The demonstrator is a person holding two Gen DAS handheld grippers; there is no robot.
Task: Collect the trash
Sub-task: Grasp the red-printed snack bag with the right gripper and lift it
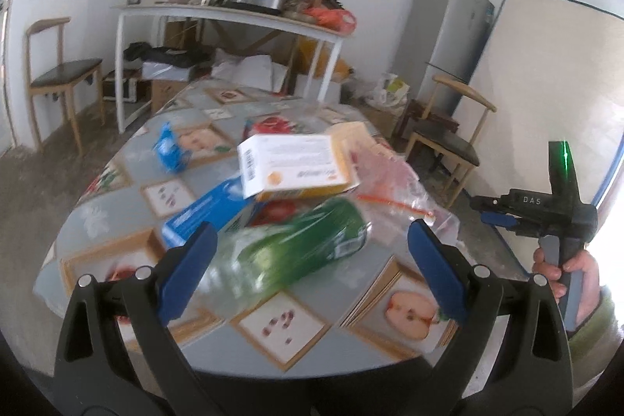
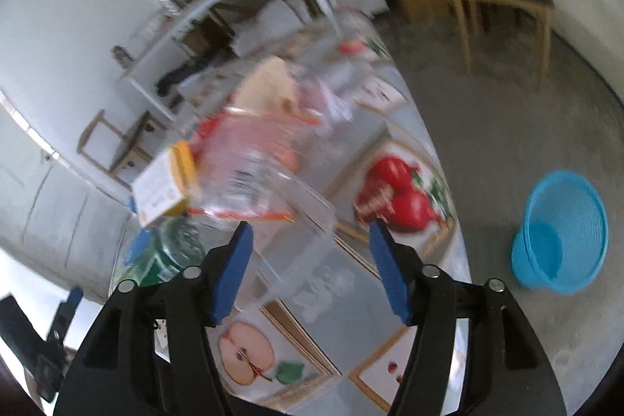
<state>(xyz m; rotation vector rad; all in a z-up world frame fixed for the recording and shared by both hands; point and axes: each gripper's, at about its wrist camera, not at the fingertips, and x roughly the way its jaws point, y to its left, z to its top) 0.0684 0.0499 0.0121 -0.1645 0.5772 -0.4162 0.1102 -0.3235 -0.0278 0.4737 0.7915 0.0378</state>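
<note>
Both grippers stood unclenched and empty, but the left gripper [image 1: 310, 269] was nearer the green bottle [image 1: 300, 248], which lay slantwise between its jaws.

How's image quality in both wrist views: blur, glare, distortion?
Left wrist: background sharp, but the green bottle near the lens smears; window light blows out the right edge beside the hand. Right wrist: motion blur throughout, clear bag streaked, blue basket fairly crisp. Both show fisheye bending at the rims.
</note>
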